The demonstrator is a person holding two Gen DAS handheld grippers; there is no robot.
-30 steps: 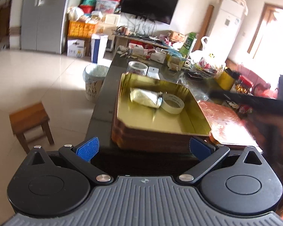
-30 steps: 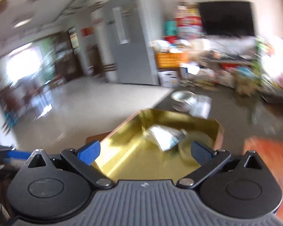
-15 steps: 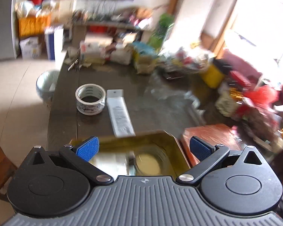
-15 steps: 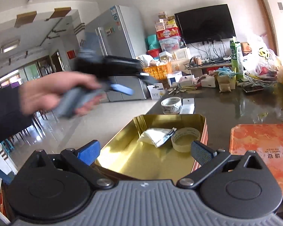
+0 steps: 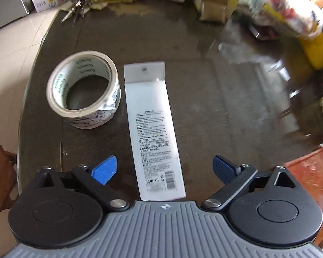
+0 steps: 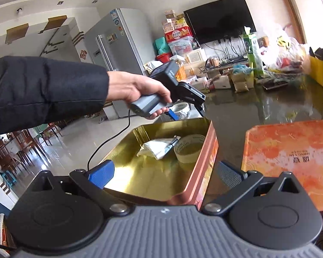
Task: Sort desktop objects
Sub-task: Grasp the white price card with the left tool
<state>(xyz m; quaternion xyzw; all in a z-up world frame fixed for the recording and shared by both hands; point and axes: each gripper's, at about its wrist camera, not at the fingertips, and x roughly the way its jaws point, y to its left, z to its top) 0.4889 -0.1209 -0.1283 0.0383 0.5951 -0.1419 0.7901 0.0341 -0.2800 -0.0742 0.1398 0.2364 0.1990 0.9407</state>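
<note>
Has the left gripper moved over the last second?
Yes. The left gripper advanced past the gold tin, out over the table, now open above the white box beside the tape roll.

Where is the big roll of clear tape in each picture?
Left wrist view: the clear tape roll lies flat on the dark table, upper left, beside the white box.
Right wrist view: the same roll peeks out in the middle, just past the gold tin, partly hidden behind the left gripper.
Shared landmark: the dark table.

The white box (image 5: 155, 133) reads "MINISO" and "RMB:10".
</note>
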